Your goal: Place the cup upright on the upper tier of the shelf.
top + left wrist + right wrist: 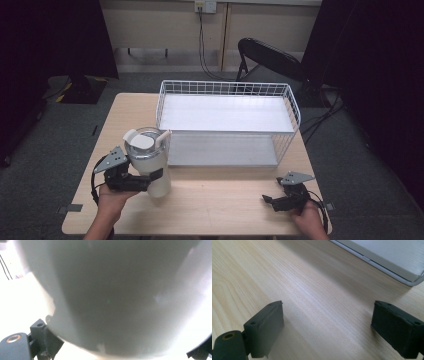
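Note:
A white tumbler point(150, 165) with a clear lid and a white flip tab stands upright on the wooden table point(220, 205), near its front left. My left gripper point(151, 178) is shut on the tumbler's lower body from the left. In the left gripper view the tumbler's wall point(112, 295) sits close between the jaws of my left gripper point(122, 348). My right gripper point(270, 201) rests low over the table's front right, open, pointing left. Nothing but bare wood lies between the pads of my right gripper point(327, 325).
A large white wire basket point(225, 83) with a white floor stands on the far half of the table; its near corner point(387, 257) reaches into the right gripper view. Behind the table stand a black chair point(270, 57), wall cables and dark curtains.

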